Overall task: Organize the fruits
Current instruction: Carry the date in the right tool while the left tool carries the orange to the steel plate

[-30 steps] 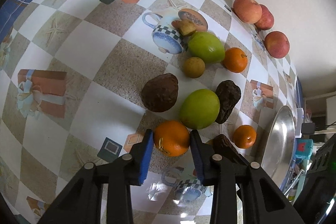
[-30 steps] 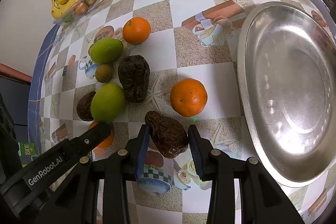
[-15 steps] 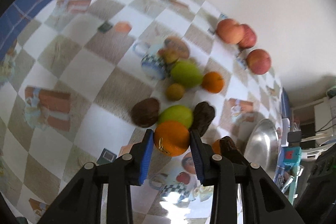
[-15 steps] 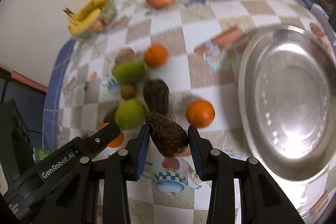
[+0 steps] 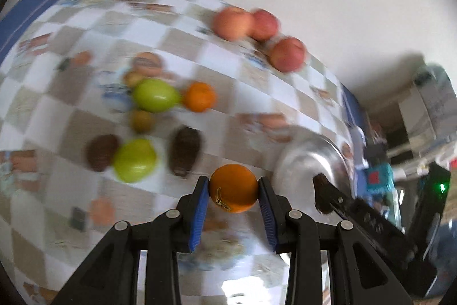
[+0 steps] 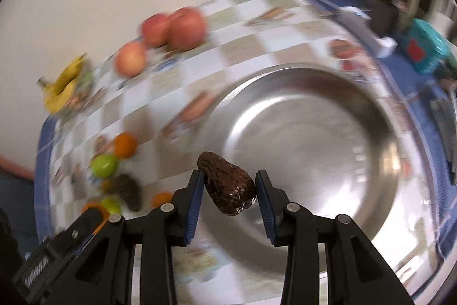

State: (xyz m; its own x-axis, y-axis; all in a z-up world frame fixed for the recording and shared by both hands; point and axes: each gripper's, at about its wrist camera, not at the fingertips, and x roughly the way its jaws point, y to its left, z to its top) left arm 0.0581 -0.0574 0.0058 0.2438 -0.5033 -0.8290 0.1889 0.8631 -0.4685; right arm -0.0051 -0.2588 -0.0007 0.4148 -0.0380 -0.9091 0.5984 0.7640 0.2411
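between the blue pads of the left gripper [image 5: 233, 192] sits an orange [image 5: 233, 188], clamped and lifted off the table [image 5: 257, 82]. the right gripper [image 6: 229, 190] clamps a dark avocado [image 6: 227, 182] above the steel bowl [image 6: 314, 139].

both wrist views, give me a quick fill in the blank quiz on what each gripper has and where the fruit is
1. The left gripper is shut on an ____.
2. The right gripper carries a wrinkled dark brown fruit in front of the ____ metal bowl.
3. Three ____ sit along the tablecloth's far edge by the wall.
4. The yellow bunch at the far corner is ____.

Missing words: orange; empty; apples; bananas
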